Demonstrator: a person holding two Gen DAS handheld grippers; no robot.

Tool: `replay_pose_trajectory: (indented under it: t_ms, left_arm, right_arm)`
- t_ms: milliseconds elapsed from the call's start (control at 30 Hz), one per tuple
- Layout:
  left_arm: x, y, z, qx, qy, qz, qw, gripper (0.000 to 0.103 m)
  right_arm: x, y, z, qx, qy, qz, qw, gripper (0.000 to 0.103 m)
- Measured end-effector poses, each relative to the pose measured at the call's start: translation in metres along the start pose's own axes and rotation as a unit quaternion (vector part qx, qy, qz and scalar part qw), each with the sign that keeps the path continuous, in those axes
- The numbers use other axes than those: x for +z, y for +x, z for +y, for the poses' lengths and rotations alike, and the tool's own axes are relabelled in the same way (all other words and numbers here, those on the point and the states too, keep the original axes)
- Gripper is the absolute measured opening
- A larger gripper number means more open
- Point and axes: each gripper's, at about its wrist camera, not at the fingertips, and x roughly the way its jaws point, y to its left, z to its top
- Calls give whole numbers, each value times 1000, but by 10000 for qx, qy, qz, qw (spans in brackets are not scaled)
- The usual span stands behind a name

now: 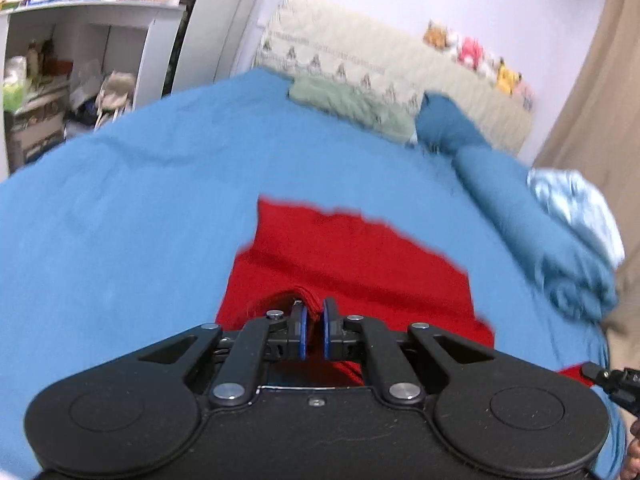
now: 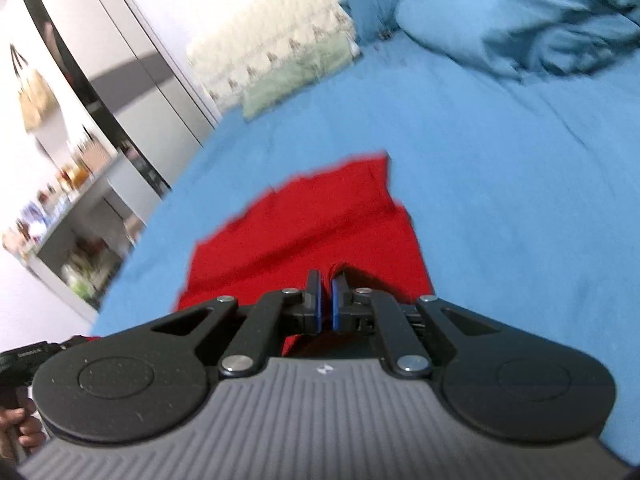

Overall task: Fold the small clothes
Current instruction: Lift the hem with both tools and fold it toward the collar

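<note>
A red garment lies on the blue bed sheet. My left gripper is shut on a raised fold of its near edge. In the right wrist view the same red garment stretches away from me, and my right gripper is shut on another pinch of its near edge. Both views are blurred by motion. The tip of the right gripper shows at the left view's lower right edge, and the left gripper body shows at the right view's lower left.
A rolled blue duvet with a pale blue cloth lies along the right side. A green pillow and a cream headboard are at the far end. White shelves and a wardrobe stand on the left.
</note>
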Motion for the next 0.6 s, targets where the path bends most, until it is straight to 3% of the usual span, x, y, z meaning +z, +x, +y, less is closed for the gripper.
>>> replay_pose_trajectory:
  t_ms: [200, 333, 467, 600]
  left_arm:
    - [94, 92, -14, 190, -248, -624, 9976, 6]
    - [124, 175, -15, 373, -324, -726, 9961, 6]
    - [117, 261, -5, 591, -481, -425, 9962, 6]
    - [101, 301, 5, 798, -473, -202, 9955, 6]
  right_arm:
    - [103, 88, 17, 217, 132, -549, 9982, 20]
    - [148, 177, 11, 68, 40, -626, 9980, 20]
    - [147, 261, -17, -164, 62, -415, 9990, 20]
    - [129, 314, -37, -485, -196, -158, 9985, 20]
